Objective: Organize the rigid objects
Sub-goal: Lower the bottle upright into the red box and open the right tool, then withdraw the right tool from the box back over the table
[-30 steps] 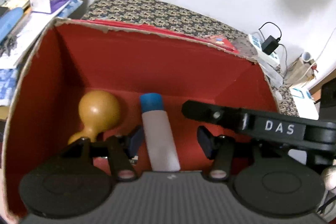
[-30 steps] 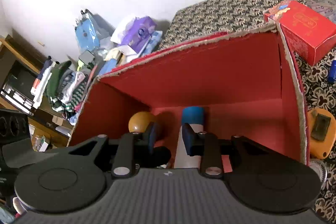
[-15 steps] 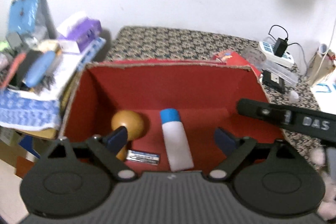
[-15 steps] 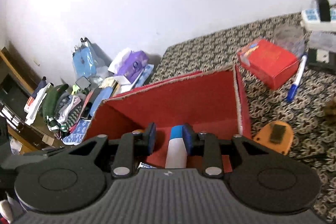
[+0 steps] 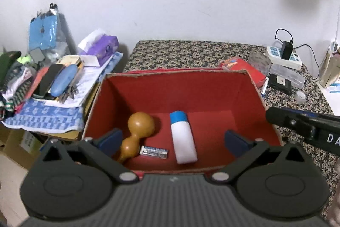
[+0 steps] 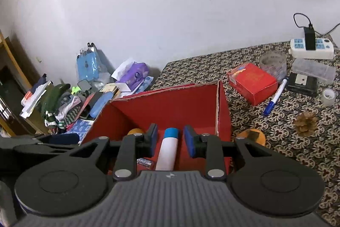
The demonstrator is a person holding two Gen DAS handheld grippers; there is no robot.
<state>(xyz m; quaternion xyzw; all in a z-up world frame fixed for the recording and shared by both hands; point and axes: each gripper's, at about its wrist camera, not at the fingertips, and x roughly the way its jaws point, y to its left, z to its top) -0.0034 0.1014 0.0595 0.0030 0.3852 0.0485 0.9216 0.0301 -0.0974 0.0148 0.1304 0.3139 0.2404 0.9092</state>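
An open red cardboard box point(image 5: 212, 86) point(image 6: 170, 99) stands on the patterned table. In it lie a white bottle with a blue cap point(image 5: 183, 137) point(image 6: 169, 148), a wooden gourd point(image 5: 138, 129) point(image 6: 135, 131) and a small flat packet point(image 5: 154, 151) point(image 6: 144, 162). My left gripper point(image 5: 174, 139) is wide open and empty above the box's near edge. My right gripper point(image 6: 171, 139) is partly open and empty, held above the box with the bottle seen between its fingers. The right gripper's side point(image 5: 301, 127) shows in the left wrist view.
On the table right of the box lie a small red box point(image 6: 251, 82), a blue marker point(image 6: 275, 99), a pine cone point(image 6: 306, 123), an orange disc point(image 6: 251, 136), a clear cup point(image 6: 273, 63), a tape roll point(image 6: 328, 96) and a power strip point(image 6: 311, 47). A cluttered pile point(image 5: 53, 78) sits at the left.
Both grippers have pulled up and back out of the box. The left gripper has opened wide. The right gripper has opened a little. The bottle, gourd and packet stay in the box.
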